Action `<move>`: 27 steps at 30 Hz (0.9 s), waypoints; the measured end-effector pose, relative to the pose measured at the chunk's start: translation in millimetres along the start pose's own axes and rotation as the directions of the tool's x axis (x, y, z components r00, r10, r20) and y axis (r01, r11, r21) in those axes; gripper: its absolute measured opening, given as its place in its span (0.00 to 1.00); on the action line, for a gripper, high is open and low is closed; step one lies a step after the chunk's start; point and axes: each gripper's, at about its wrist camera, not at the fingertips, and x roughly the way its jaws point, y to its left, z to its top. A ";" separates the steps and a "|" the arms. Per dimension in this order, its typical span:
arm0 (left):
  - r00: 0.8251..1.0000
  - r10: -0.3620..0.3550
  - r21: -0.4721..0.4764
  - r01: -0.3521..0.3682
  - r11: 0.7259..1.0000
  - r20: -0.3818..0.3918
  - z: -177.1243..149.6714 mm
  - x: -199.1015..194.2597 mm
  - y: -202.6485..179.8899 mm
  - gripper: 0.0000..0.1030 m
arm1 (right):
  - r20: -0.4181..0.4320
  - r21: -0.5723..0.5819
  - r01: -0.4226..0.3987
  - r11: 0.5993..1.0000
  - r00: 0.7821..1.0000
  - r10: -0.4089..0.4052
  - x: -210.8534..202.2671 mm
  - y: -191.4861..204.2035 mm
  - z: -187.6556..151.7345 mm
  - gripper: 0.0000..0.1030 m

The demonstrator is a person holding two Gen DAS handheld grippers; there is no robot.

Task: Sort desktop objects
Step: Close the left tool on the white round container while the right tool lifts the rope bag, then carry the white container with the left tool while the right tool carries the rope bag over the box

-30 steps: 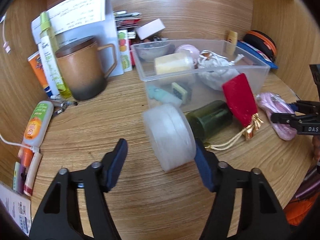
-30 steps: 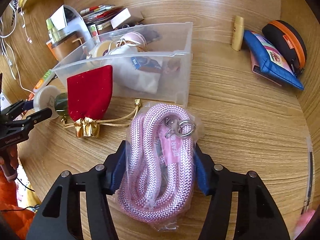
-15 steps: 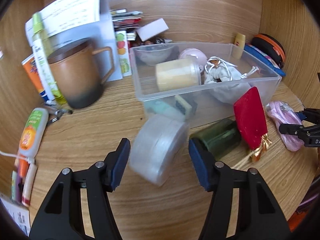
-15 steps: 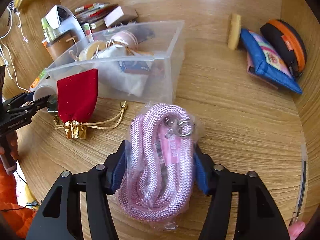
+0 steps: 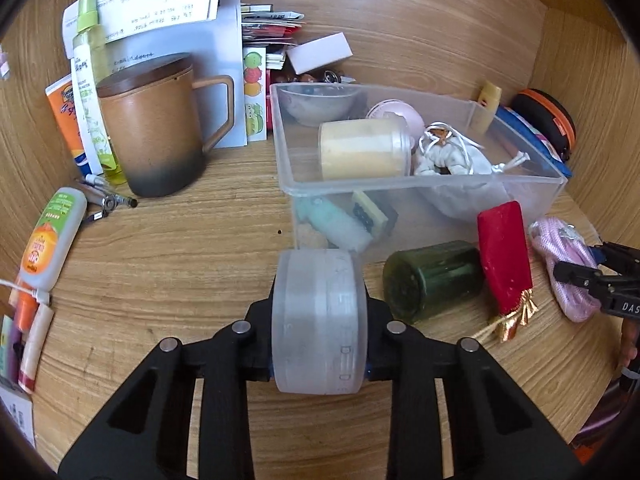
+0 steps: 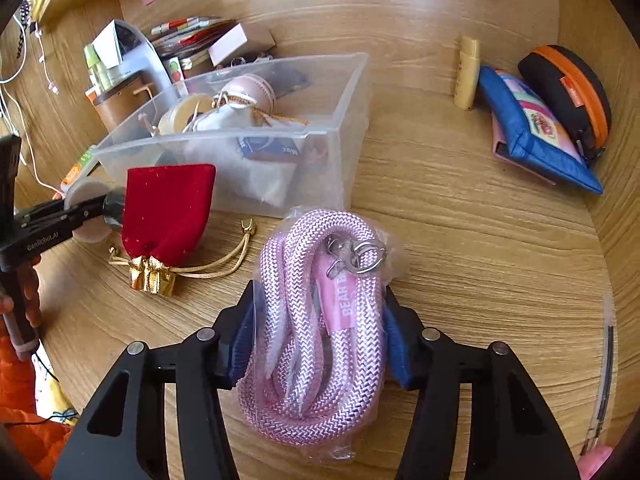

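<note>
My left gripper (image 5: 319, 334) is closed on the frosted jar (image 5: 319, 322), its pads pressed flat against the jar's two faces, so the jar stands on edge with its axis running left to right across the lower middle of the left view. My right gripper (image 6: 318, 344) has its blue pads against both sides of the bagged pink rope (image 6: 316, 332), snug enough that I judge it gripped; whether the bag is off the desk (image 6: 480, 220) I cannot tell.

What the next move turns on is where the clear bin (image 5: 286, 152) lies from each load. In the left view it sits straight ahead of the jar, just above it in the frame, its near wall right behind the jar's top edge. In the right view it lies ahead and to the upper left of the rope, its near corner just beyond the top of the coil. So both loads go forward, the left one more directly.

The bin's near left part looks fairly free, while a yellow jar (image 5: 362, 154) and a white pouch (image 5: 452, 160) fill the middle and right. The green bottle (image 5: 432, 280) lies on its side just right of my jar, long axis pointing right, with the red pouch (image 5: 504, 256) against its far end; I would lift clear before carrying forward.
</note>
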 end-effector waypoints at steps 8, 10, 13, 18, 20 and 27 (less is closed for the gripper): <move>0.999 0.000 -0.044 0.002 0.999 0.043 -6.0 -14.0 3.7 0.28 | 0.078 0.038 -0.023 0.999 0.997 0.020 -31.6 -5.4 6.2 0.50; 0.999 -0.001 -0.048 0.003 0.999 0.053 -6.1 -18.1 2.9 0.28 | 0.098 0.038 -0.021 0.999 0.995 0.017 -38.2 -4.7 9.1 0.50; 0.997 -0.005 -0.053 0.009 0.999 0.077 -4.0 -26.3 1.8 0.28 | 0.126 0.029 -0.024 0.999 0.992 0.020 -46.3 -2.1 14.2 0.50; 0.991 -0.007 -0.054 0.014 0.998 0.131 5.0 -43.0 -1.0 0.28 | 0.159 0.005 -0.032 0.999 0.987 0.031 -54.7 3.6 23.0 0.50; 0.988 -0.011 -0.056 0.020 0.998 0.154 9.7 -49.0 -2.2 0.28 | 0.174 -0.003 -0.039 0.999 0.984 0.039 -57.6 6.6 27.5 0.50; 0.978 -0.027 -0.030 0.034 0.999 0.205 21.8 -61.2 -10.6 0.28 | 0.222 -0.019 -0.061 0.998 0.973 0.063 -67.7 12.3 40.0 0.50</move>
